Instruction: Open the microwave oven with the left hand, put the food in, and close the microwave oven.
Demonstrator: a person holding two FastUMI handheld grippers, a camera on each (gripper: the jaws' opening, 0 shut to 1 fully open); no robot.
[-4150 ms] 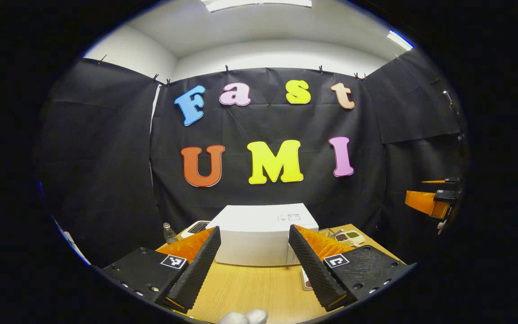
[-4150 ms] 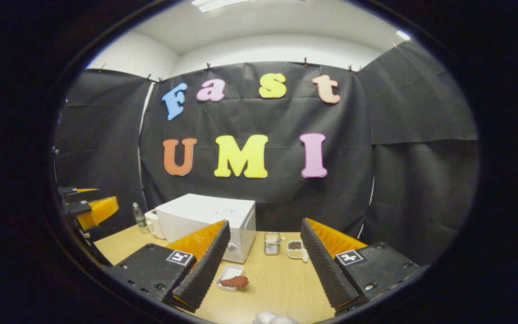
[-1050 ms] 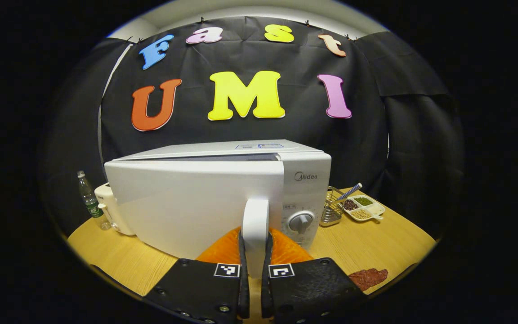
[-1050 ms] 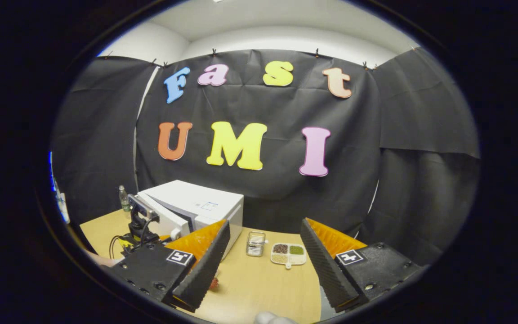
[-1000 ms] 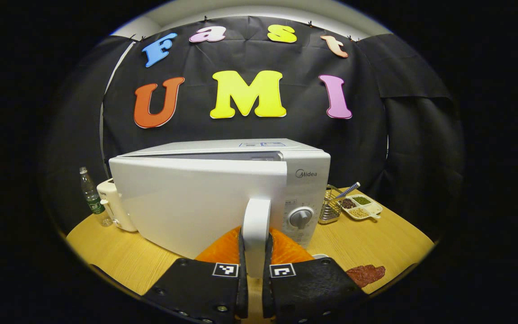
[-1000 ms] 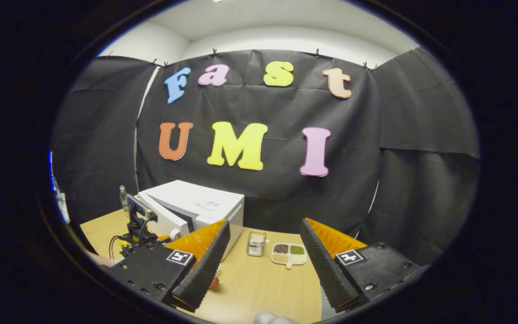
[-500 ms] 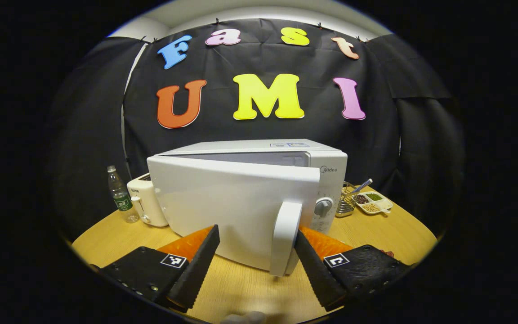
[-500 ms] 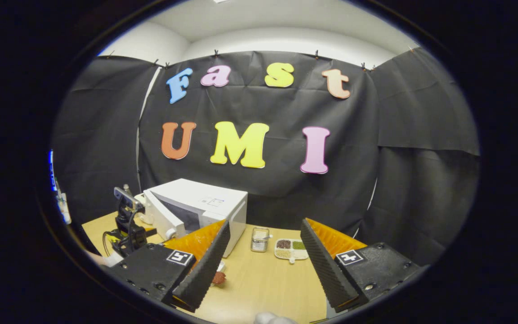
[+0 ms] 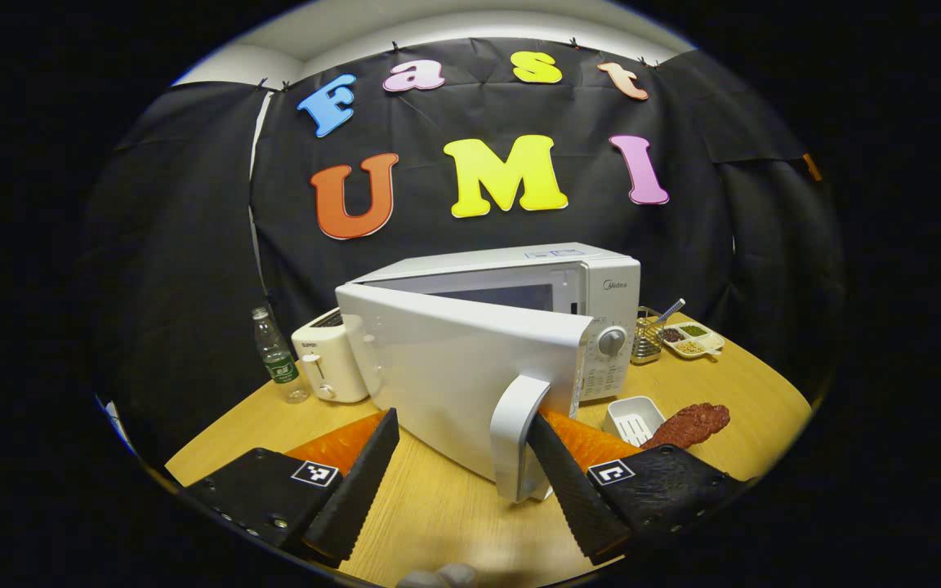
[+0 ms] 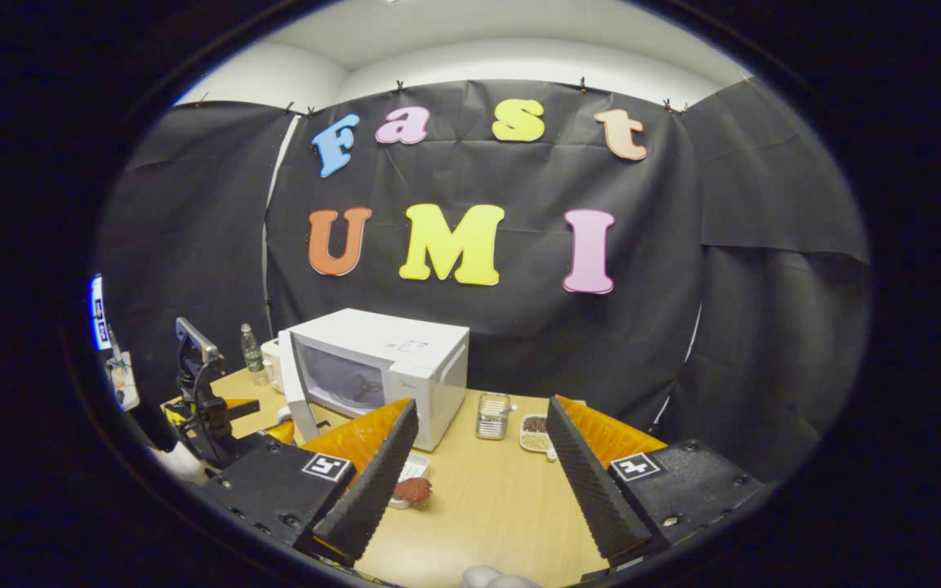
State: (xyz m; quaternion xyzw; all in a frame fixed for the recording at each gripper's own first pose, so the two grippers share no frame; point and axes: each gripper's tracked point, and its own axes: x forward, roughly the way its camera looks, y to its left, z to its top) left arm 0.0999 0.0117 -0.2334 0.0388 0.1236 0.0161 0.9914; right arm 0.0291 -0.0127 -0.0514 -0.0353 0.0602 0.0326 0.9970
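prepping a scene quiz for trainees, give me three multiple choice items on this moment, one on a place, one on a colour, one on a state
1. Where does the toaster stand?
A. between the water bottle and the microwave oven
B. on top of the oven
C. beside the divided snack dish

2. What colour is the oven's door?
A. black
B. white
C. red

3. How is the left gripper now?
A. shut on the door handle
B. open, with the handle between its fingers
C. shut on the food

Answers:
1 A: in the left gripper view the toaster sits right of the bottle, against the oven's left side.
2 B: door and body are both white.
3 B: the fingers stand wide apart; the handle lies by the right one, and the door is ajar.
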